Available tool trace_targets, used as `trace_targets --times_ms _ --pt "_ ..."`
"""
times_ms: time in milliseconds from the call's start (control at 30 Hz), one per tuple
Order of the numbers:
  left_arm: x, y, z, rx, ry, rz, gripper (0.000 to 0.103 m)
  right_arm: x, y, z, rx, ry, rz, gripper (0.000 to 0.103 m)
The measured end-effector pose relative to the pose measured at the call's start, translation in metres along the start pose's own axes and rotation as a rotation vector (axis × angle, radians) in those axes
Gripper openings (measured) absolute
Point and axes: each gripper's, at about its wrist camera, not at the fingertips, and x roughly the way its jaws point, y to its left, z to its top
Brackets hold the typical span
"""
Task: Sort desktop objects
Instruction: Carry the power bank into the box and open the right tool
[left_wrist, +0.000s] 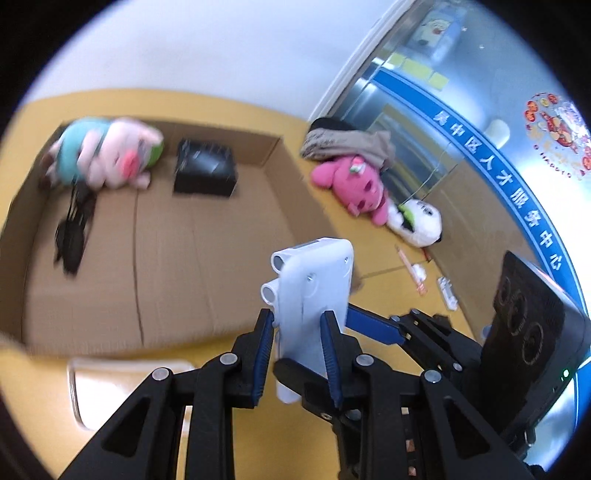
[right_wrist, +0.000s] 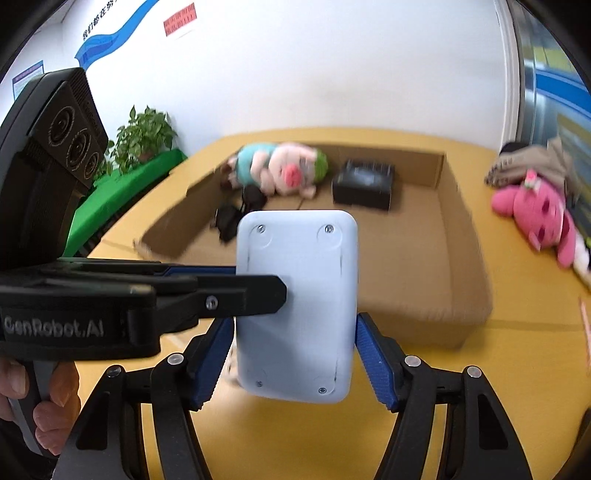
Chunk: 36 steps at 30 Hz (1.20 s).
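L tool (left_wrist: 297, 363) is clenched on a white plastic device (left_wrist: 314, 291), blue pads pressing both its narrow sides, w/ the device standing upright above the yellow surface (left_wrist: 373, 236). R tool (right_wrist: 295, 365) sits around the same device (right_wrist: 297, 310): its blue fingers (right_wrist: 375, 363) flank the lower half, one on each side, but whether they press it or stand just off it can't be told. In the R wrist view the L tool comes in from the left across the device's flat back, a hand (right_wrist: 40, 413) on its grip.

Behind the device lies a shallow cardboard box (left_wrist: 207, 258), open on top. Inside it: a pig plush (left_wrist: 110, 155) in the far corner, a black box (left_wrist: 205, 171) near it, and a black blurred item (left_wrist: 72, 236) along the left wall. Outside the box, on the surface: a pink plush (left_wrist: 354, 184), a white plush (left_wrist: 417, 221) touching it, and a bundle of cloth (left_wrist: 347, 142) behind them. Small white bits (left_wrist: 447, 291) lie further right.
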Motion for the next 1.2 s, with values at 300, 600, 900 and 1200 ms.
trace_targets --times_ms 300,600,900,1200 --pt "0.038 0.01 0.087 0.024 0.01 -0.025 0.025 0.03 -0.048 0.078 0.046 -0.029 0.006 0.071" --pt "0.117 0.052 0.136 -0.001 0.122 -0.017 0.025 0.111 -0.099 0.116 0.094 0.092 0.004 0.071" --pt "0.202 0.086 0.137 -0.091 0.285 0.002 0.025 0.195 -0.149 0.109 0.214 0.371 -0.005 0.071" --pt "0.217 0.1 0.135 -0.147 0.326 0.029 0.028 0.207 -0.156 0.104 0.222 0.453 -0.047 0.07"
